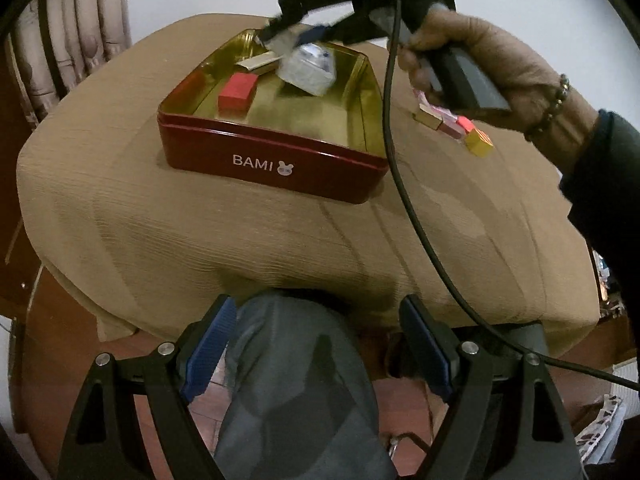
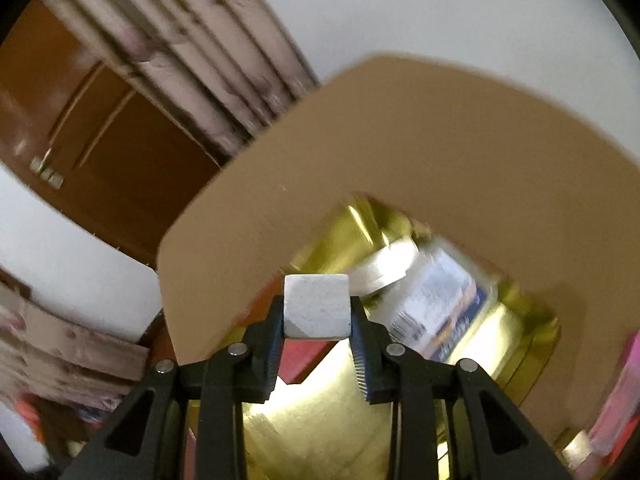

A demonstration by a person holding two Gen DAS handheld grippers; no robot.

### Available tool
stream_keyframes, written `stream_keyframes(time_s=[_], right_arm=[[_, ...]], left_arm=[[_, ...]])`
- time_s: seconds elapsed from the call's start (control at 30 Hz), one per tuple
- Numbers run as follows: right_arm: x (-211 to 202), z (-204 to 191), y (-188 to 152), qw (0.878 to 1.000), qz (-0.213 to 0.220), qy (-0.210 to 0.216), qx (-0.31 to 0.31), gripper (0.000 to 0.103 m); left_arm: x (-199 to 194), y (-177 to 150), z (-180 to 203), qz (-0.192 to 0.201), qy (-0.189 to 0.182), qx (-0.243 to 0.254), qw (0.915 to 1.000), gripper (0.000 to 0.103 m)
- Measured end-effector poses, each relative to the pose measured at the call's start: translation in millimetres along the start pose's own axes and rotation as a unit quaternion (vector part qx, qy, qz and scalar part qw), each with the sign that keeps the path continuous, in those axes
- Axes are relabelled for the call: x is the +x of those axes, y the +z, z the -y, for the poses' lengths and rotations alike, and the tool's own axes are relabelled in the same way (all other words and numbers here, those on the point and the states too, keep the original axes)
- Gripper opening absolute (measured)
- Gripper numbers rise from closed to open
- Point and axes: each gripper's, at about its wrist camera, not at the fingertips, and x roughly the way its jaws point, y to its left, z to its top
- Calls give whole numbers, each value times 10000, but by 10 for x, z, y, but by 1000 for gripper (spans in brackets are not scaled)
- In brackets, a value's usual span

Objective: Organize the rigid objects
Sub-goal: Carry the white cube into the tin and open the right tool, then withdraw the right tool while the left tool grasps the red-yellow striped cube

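A red tin (image 1: 276, 164) with a gold inside and the word BAMI on its near wall sits on a table covered by a tan cloth (image 1: 200, 240). In the tin lie a red block (image 1: 237, 92) toward the left, a flat pale gold-edged piece (image 1: 258, 62) at the far left corner, and a whitish printed box (image 1: 306, 72) with blue and orange marking toward the far middle. The right wrist view shows the same gold floor (image 2: 320, 420), the printed box (image 2: 436, 308) lying tilted, and a round pale piece (image 2: 384, 268) at the far wall, though blur leaves their edges soft.

The right gripper (image 2: 317, 320) is clamped on a small white cube (image 2: 317, 306), its jaws pressing the cube's left and right faces. The cube is plain, matt and slightly speckled, with one lower corner chipped or chamfered. It hangs above the tin's inside, over the far left part in the left wrist view, where the right gripper (image 1: 288, 36) is blurred and a hand (image 1: 492, 68) wearing a bead bracelet grips its handle.

On the cloth, right of the tin, a loose cluster of small blocks (image 1: 456, 128) remains: a gold one, pink ones, a red one and a yellow one, touching or just beside each other.

The left gripper (image 1: 316, 344) hangs off the table's near edge with its jaws wide apart and nothing between them.
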Motion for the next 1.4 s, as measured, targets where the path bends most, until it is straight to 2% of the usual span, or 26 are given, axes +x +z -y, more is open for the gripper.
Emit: stream_keyframes(time_s=[0.03,0.13,0.17,0.23,0.37,0.5,0.57,0.6,0.63,0.67,0.77,0.83,0.87,0.9,0.97,1.0,1.07,1.1,1.13,1.2,1.3,1.4], right_arm=[[34,43,-22,9998,-70,-164,44,30],[8,85,-62,9996,-40,-269,107,30],[-3,73,-62,9998,4,-199,94,30],[-44,3,-63,9997,104,211,-6,30],[100,-180,-101,9967,-151,-619,-508,30],[279,-283,-73,9928,-276,-999,-601,30],[363,-327,-35,9935,-304,-969,-522,32],[385,-330,-9,9931,-286,-1035,-476,39],[406,-354,26,9923,-237,-1132,-436,47],[410,-361,45,9919,-191,-1192,-386,50],[334,-295,34,9942,20,-1039,-285,51],[100,-304,-16,9935,499,-978,-304,51],[-92,-255,-145,9918,763,-981,-313,51],[-267,-232,-232,9885,1079,-1004,-333,51],[-650,-180,-514,9746,1827,-1226,-410,51],[-827,-125,-702,9636,2154,-1522,-428,53],[-1044,31,-1044,9416,2513,-2207,-399,56],[-1146,162,-1258,9291,2616,-2589,-344,63],[-1233,314,-1466,9180,2669,-2921,-265,66],[-1371,670,-1788,9037,2609,-3394,-40,66],[-1522,1221,-2204,8919,2340,-3852,371,66],[-1566,1667,-2533,8843,2101,-4086,833,66]], left_arm=[[6,0,-7,-23,-24,13,10000,80],[21,-6,-29,-84,-66,4,9999,80],[27,-6,-25,-97,-73,-13,9999,80],[43,1,-32,-137,-110,-12,9998,80],[94,22,-43,-229,-103,-17,9997,80],[94,19,-38,-234,-107,-23,9997,80],[86,8,-20,-208,-90,19,9997,80],[84,4,-11,-206,-84,43,9997,80],[86,3,-5,-217,-86,65,9997,80],[84,-1,6,-222,-90,64,9997,80],[79,-4,6,-214,-91,69,9997,80],[80,4,40,-173,-50,51,9998,80],[82,6,47,-156,-37,48,9999,80],[84,2,59,-133,-21,55,9999,80],[62,-9,70,-72,3,96,9999,80],[54,-17,81,-56,8,125,9999,80],[53,-39,135,-24,41,227,9997,80],[54,-52,179,-9,80,321,9995,80],[55,-60,217,1,100,390,9992,80],[49,-74,314,38,93,556,9984,80],[69,-55,508,42,17,782,9969,80],[111,50,728,40,-37,980,9952,80]])
